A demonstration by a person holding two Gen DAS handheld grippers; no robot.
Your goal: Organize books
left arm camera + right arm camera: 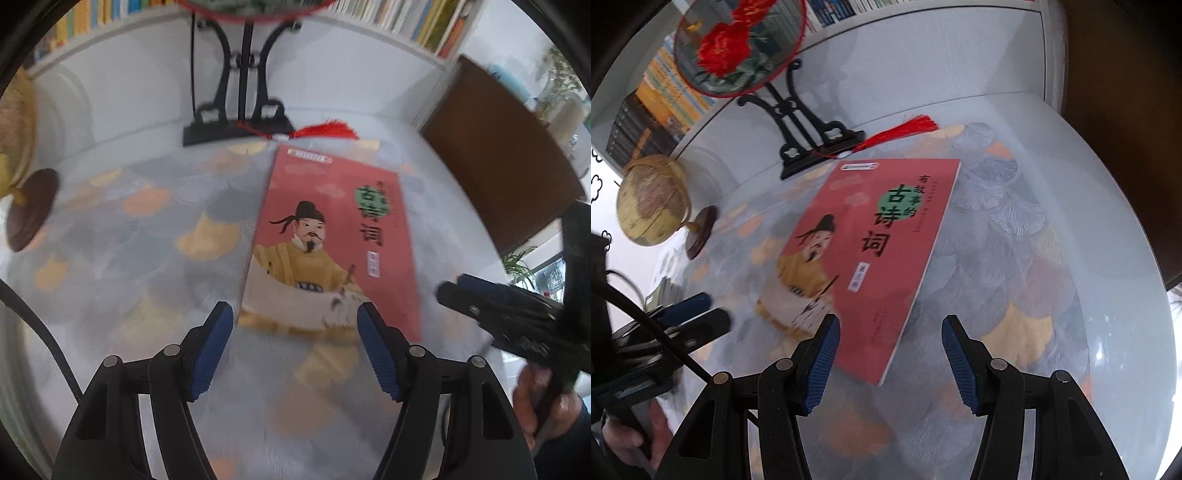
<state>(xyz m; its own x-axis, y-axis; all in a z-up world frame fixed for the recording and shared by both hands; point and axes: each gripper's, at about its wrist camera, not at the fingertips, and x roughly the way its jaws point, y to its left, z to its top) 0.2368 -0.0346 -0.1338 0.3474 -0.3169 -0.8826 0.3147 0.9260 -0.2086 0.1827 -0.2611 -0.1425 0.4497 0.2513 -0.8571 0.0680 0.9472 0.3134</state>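
1. The red book (882,251) is a thin paperback with a salmon-red cover. It shows a bearded man in a yellow robe and black hat writing on a white scroll, black Chinese title characters down the right side, a green roundel behind the topmost ones, and a small white label at the top edge.
2. It lies flat and face up on the glass tabletop (1015,258), over a cloth printed with grey and orange ginkgo leaves. Its top edge sits just short of the red tassel (905,129) and the black fan stand (812,147).
3. In the left wrist view the same book (332,236) runs straight ahead, and its near edge falls between the blue pads of the left gripper (295,321).
4. The left gripper's jaws stand wide apart and grasp nothing; whether a pad touches the cover cannot be told through the blur.
5. The right gripper (890,339) is likewise spread open and empty. The book's near right corner lies between its fingers, closer to the left pad (822,365), and the book slants away to the upper right.
6. Each gripper shows at the edge of the other's view, flanking the book.
7. An embroidered round fan (738,44) stands on the stand, a globe (652,201) sits to the left, and shelved books (413,18) line the back.
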